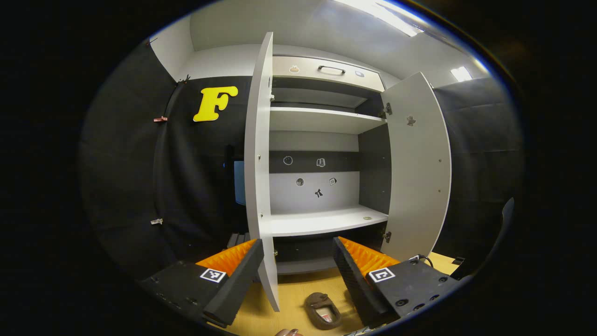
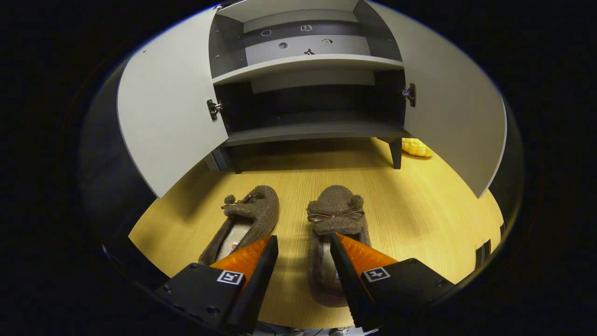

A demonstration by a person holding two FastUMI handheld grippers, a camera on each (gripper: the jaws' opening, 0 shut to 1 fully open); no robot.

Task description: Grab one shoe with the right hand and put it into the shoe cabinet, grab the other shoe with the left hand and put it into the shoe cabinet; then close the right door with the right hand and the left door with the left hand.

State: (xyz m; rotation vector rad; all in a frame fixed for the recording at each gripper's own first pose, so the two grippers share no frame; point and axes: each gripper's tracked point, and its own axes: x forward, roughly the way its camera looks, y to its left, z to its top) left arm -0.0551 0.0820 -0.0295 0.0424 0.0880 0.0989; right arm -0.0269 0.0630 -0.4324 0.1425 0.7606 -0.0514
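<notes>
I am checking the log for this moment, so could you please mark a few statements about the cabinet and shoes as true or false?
1. Both cabinet doors, left door and right door, stand open. True.
2. One shoe already lies on the bottom shelf. False: the left shoe and right shoe both lie on the floor.
3. The right tool is shut on a shoe. False: it is open above the right shoe.
4. The left tool is open. True.

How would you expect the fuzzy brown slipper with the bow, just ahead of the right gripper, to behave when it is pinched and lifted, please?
The fuzzy brown slipper with the bow looks soft and unstructured, so it will probably sag or fold when pinched. Its fleecy surface should grip the ridged orange fingers rather than slip. It lies flat on the wooden floor, so rolling seems unlikely.
</notes>
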